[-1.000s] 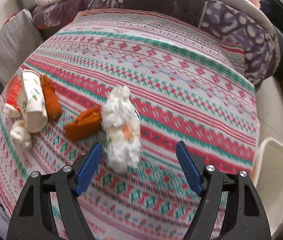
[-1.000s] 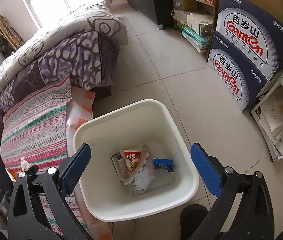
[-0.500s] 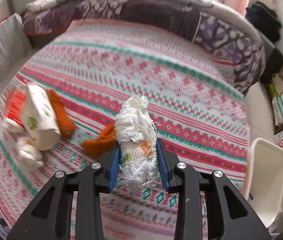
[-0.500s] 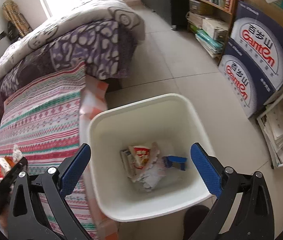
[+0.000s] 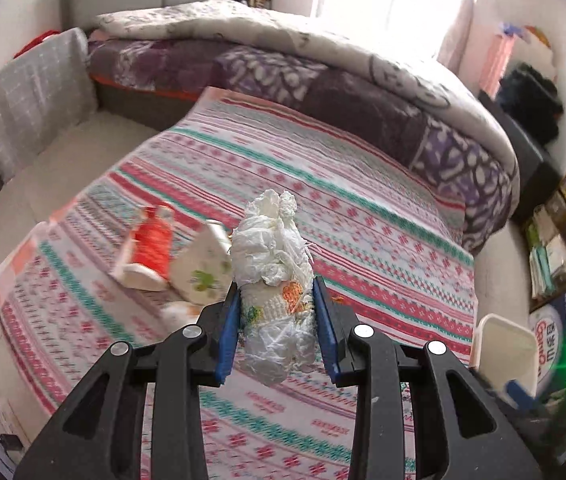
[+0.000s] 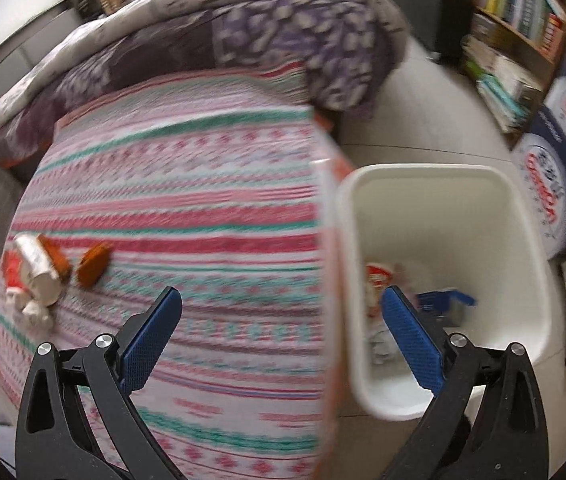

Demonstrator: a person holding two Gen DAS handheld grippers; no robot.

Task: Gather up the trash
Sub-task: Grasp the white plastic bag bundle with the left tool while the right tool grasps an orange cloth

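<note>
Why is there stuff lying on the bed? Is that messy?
Yes. Trash lies in a heap on the bedspread: a white carton, orange scraps and tissue wads. It belongs in the bin. The left gripper holds a paper wad.

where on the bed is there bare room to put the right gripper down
Free: the striped bedspread between the orange scrap and the white bin, up to the purple quilt. Crowded: the left edge, around the cartons.

Home bedroom, bed (image 5: 323, 184), quilt (image 5: 283, 36), bookshelf (image 6: 523, 12)
</note>
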